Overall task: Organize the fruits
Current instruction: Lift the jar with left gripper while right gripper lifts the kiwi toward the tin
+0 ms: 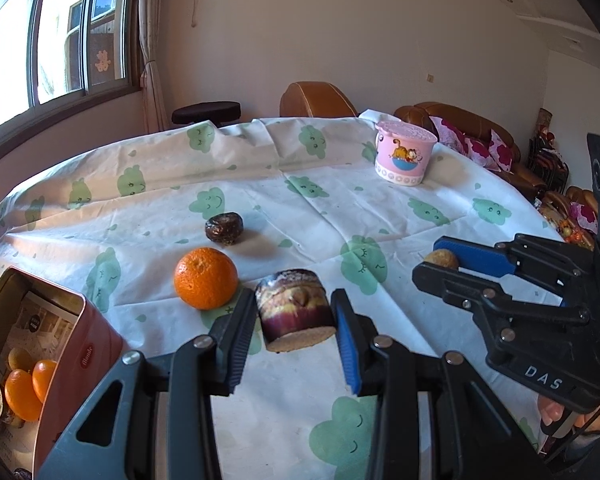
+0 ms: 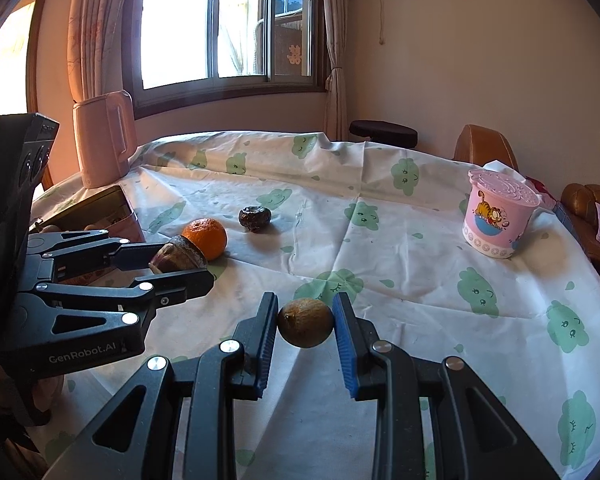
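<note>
My left gripper [image 1: 294,314] is shut on a purple-brown cut fruit piece [image 1: 294,304] with a tan cut face, just right of a whole orange [image 1: 206,278]. A dark wrinkled round fruit [image 1: 223,228] lies on the cloth behind the orange. My right gripper [image 2: 305,326] is shut on a small brown round fruit [image 2: 305,320] over the cloud-print tablecloth [image 2: 380,208]. In the right wrist view the left gripper [image 2: 180,266] and its purple piece [image 2: 178,258] are at the left. In the left wrist view the right gripper [image 1: 434,261] is at the right.
An open pink tin [image 1: 84,340] with oranges inside stands at the near left of the table. A pink cartoon cup with a lid [image 2: 498,216] stands far right, and a pink kettle [image 2: 104,144] far left. Brown sofas and a dark stool lie beyond the table.
</note>
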